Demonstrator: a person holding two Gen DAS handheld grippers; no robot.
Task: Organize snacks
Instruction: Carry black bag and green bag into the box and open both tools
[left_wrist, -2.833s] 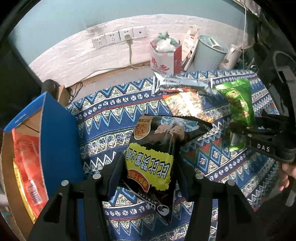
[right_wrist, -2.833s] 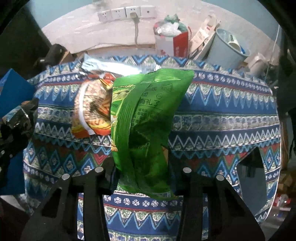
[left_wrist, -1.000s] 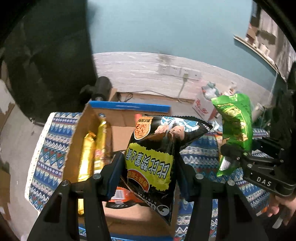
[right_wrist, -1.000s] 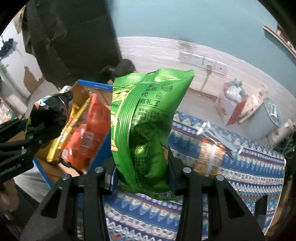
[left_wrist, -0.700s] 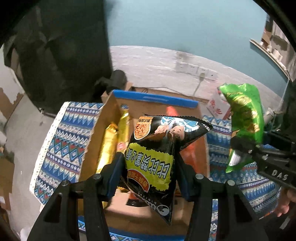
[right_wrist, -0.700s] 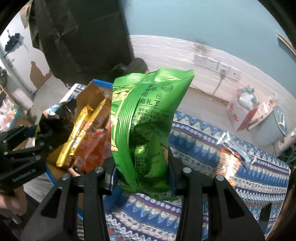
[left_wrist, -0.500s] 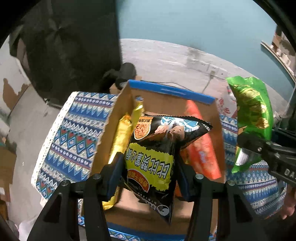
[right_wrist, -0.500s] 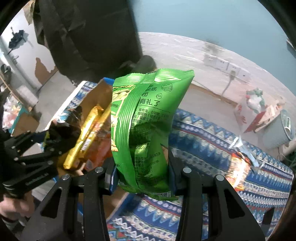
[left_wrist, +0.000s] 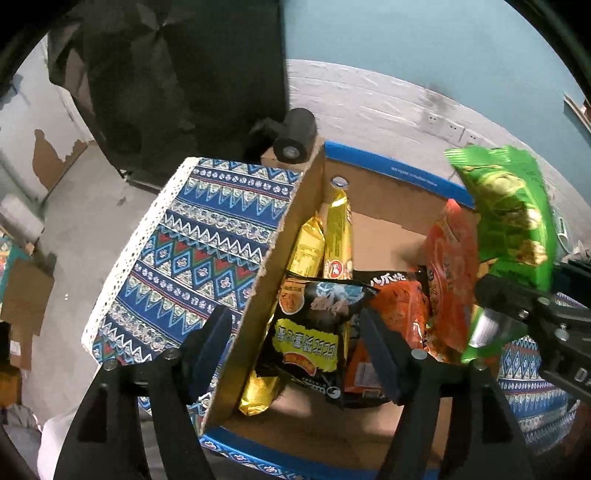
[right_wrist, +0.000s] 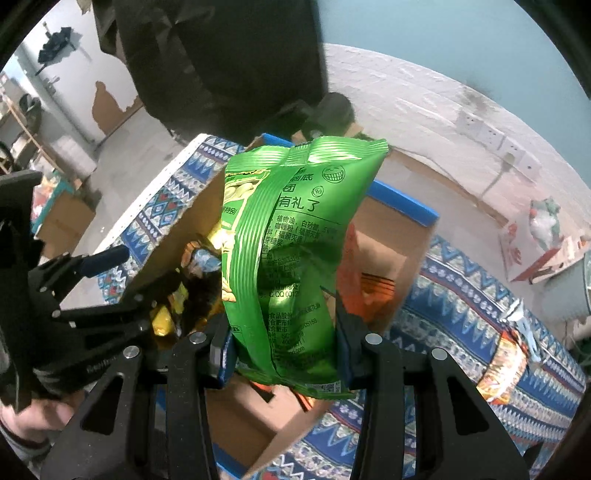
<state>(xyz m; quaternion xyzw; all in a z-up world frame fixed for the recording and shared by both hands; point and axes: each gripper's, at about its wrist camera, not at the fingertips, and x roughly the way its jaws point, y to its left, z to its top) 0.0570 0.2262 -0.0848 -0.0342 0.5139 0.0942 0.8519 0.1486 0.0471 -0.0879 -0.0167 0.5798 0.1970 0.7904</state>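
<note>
My left gripper (left_wrist: 294, 315) hangs over an open cardboard box (left_wrist: 388, 192) with a blue rim, and its jaws are opening. A black and yellow snack bag (left_wrist: 310, 339) lies between them, loose from the pads, resting on the packets in the box. The left finger (left_wrist: 212, 332) is outside the box wall. My right gripper (right_wrist: 282, 325) is shut on a green snack bag (right_wrist: 295, 258), held upright above the box's near right side. From the left wrist view that green bag (left_wrist: 509, 214) shows at the right edge.
Gold packets (left_wrist: 317, 247) and orange bags (left_wrist: 450, 280) stand in the box. The patterned tablecloth (left_wrist: 192, 266) ends at a lace edge left of it. An orange snack (right_wrist: 506, 362) lies on the cloth at right. A black roll (left_wrist: 295, 136) sits behind the box.
Both grippers have moved from the table's right side to above the box. The left jaws have spread and the black bag has dropped from them into the box. The green bag stays gripped.
</note>
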